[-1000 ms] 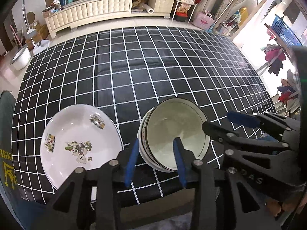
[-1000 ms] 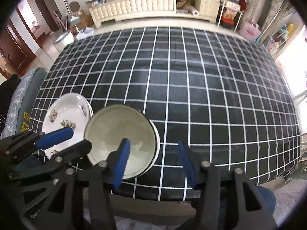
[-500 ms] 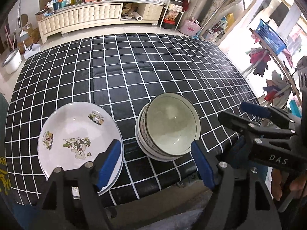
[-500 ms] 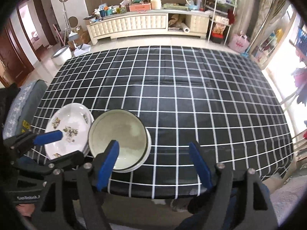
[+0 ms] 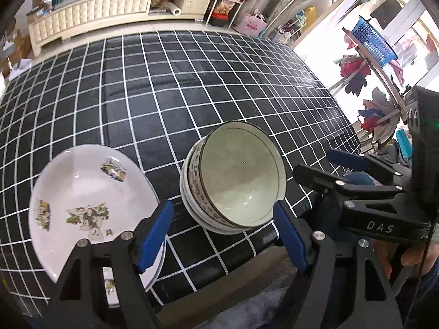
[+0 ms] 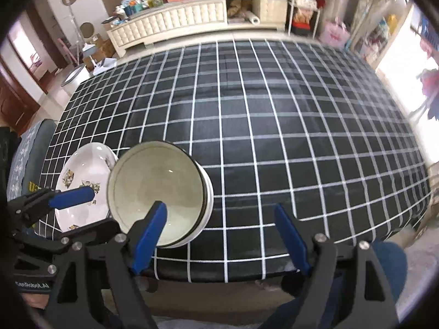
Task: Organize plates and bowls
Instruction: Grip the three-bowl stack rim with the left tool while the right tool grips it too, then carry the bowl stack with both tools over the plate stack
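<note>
This is a lived-in home — a family sitting room, by the look of it. A long cream sideboard (image 6: 192, 19) with padded, tufted fronts runs along the far wall, its top crowded with boxes, jars and odds and ends. A table under a black checked cloth (image 6: 274, 126) fills the middle. To the right, clothes hang near a blue plastic basket (image 5: 376, 39) by the bright window — and a dark wooden door (image 6: 16, 93) stands at the left.
</note>
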Action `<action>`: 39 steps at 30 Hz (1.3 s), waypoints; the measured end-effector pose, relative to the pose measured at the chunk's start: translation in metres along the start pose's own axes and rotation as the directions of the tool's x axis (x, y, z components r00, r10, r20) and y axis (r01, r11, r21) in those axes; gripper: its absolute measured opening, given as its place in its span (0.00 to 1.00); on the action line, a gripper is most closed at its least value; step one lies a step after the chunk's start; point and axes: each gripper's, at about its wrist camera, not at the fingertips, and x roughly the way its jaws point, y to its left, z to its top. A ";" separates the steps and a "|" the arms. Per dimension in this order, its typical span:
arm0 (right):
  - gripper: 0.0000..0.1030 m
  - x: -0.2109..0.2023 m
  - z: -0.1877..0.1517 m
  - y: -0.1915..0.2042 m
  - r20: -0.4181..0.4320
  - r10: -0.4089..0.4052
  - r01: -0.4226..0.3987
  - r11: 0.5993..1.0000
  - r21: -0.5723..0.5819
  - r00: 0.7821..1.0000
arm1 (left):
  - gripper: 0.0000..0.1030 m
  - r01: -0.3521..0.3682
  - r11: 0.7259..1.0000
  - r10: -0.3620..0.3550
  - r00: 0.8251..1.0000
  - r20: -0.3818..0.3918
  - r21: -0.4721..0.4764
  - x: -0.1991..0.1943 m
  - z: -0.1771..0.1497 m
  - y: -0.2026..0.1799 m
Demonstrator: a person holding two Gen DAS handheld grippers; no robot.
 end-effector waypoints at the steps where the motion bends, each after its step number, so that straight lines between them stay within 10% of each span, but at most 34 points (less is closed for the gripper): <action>1: 0.81 0.006 0.001 -0.002 -0.020 0.012 -0.012 1.000 0.019 1.000 | 0.71 0.008 1.000 -0.008 1.000 -0.010 -0.004 0.003 0.002 0.001; 26: 0.72 0.071 0.001 -0.029 -0.205 0.170 -0.130 0.972 0.193 0.964 | 0.68 0.079 0.997 -0.080 0.984 -0.160 -0.013 0.067 0.019 0.028; 39: 0.63 0.075 -0.013 -0.054 -0.187 0.382 -0.290 0.876 0.386 0.905 | 0.50 0.014 1.000 -0.011 0.982 -0.187 0.013 0.074 0.018 0.035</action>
